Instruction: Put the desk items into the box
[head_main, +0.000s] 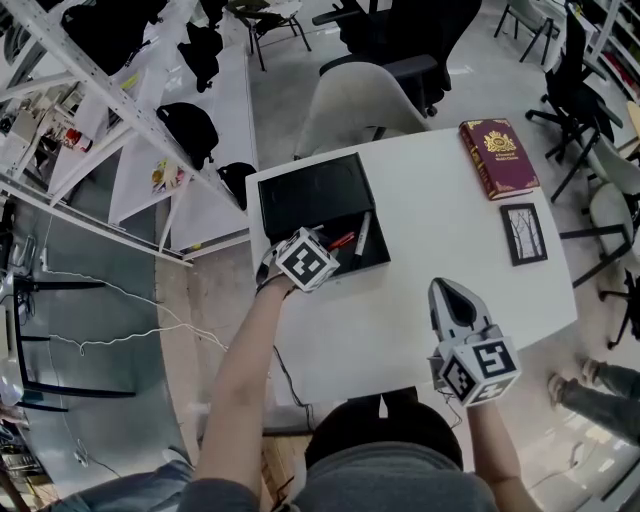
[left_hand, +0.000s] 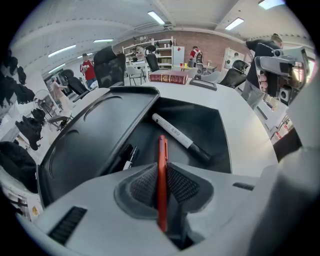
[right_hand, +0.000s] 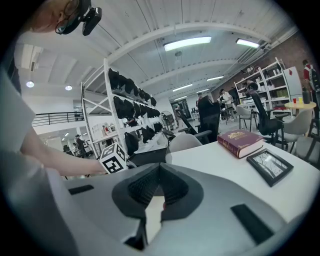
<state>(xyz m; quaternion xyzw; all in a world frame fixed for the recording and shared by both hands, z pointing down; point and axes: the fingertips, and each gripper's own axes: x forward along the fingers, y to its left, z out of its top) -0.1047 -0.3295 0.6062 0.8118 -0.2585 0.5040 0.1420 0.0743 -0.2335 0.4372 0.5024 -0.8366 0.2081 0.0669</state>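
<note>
While pinched, the red pen (left_hand: 162, 180) looks slim, straight

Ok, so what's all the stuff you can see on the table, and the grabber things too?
table: one, white, under everything
box: one, black, lid open, left side of the table
marker: one, white with a black cap, lying inside the box
dark pen: one, black, inside the box beside the lid
red pen: one, red, over the box
book: one, dark red, far right of the table
picture frame: one, black, flat beside the book
chair: one, pale grey, behind the table
left gripper: one, grey, shut on the red pen
right gripper: one, grey, jaws together, empty
</note>
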